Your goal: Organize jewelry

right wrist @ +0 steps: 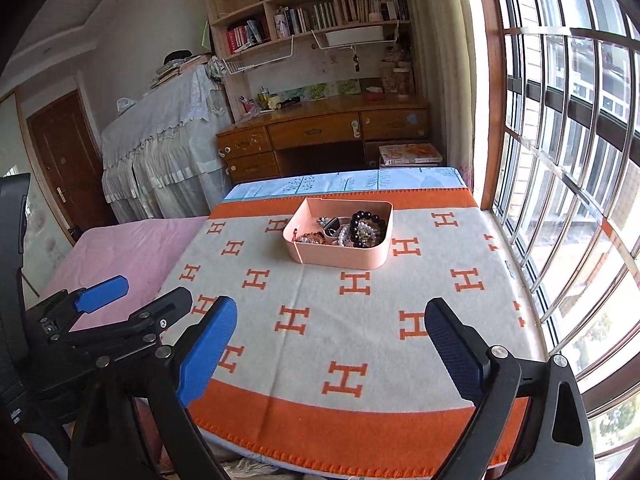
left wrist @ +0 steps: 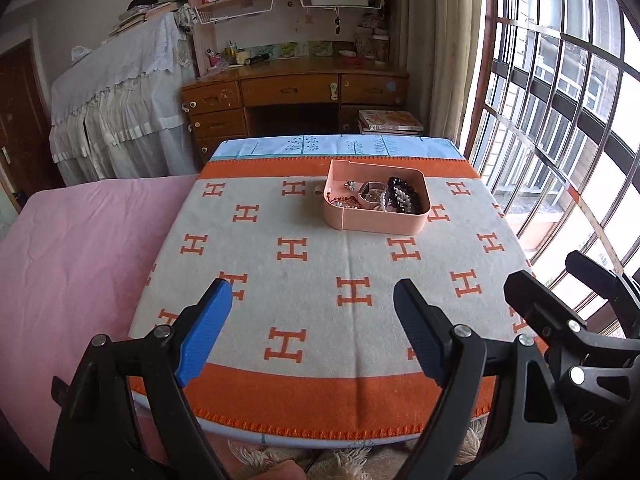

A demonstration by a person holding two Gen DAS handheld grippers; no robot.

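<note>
**Both claws empty, tray lies ahead across the blanket**

The left gripper (left wrist: 312, 312) stands with its blue pads spread wide and nothing between them; only blanket shows in the gap. The right gripper (right wrist: 332, 328) is likewise agape and holds nothing. They sit side by side at the near edge of the table, the right one's black frame visible at the right of the left wrist view.

Outward from both lies the orange and grey blanket (left wrist: 320, 272) with its H pattern, bare until the pink tray (left wrist: 376, 222). The tray sits toward the far side of the blanket, well apart from both claws and straight ahead, leaning slightly right of the left gripper's line and near centre of the right gripper's. Its long axis runs across the line of approach, a long wall facing the claws.

Inside the tray are heaped a black bead bracelet (right wrist: 362, 224), pearl strands (left wrist: 390, 200) and smaller pieces at its left end, too tangled to separate by eye. Neither hand looks clearly nearer; the right appears better lined up on the bracelet end.
</note>
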